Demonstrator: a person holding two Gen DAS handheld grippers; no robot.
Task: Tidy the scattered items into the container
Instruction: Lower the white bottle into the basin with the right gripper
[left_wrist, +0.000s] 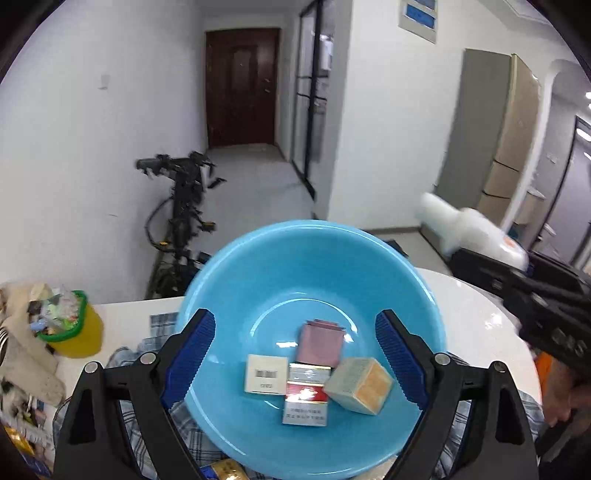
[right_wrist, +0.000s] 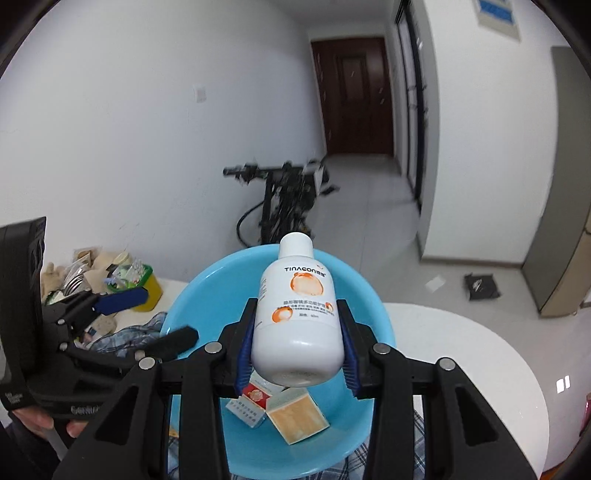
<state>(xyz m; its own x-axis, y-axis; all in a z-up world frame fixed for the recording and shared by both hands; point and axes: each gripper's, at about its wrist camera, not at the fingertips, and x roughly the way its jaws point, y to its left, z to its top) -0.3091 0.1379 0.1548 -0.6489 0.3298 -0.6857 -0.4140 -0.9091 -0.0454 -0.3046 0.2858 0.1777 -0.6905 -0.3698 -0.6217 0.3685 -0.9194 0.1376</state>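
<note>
White plastic lotion bottle with orange label (right_wrist: 297, 314): clamped by right claw (right_wrist: 298, 341), long axis along the fingers, cap forward, over round blue plastic basin (right_wrist: 373, 310). Basin held small cardboard boxes (left_wrist: 356, 386). Left claw (left_wrist: 293, 354) gaped wide, empty, over basin.

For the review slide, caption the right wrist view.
Right gripper clamps a white Tinacon bottle above the blue basin holding small boxes.
</note>
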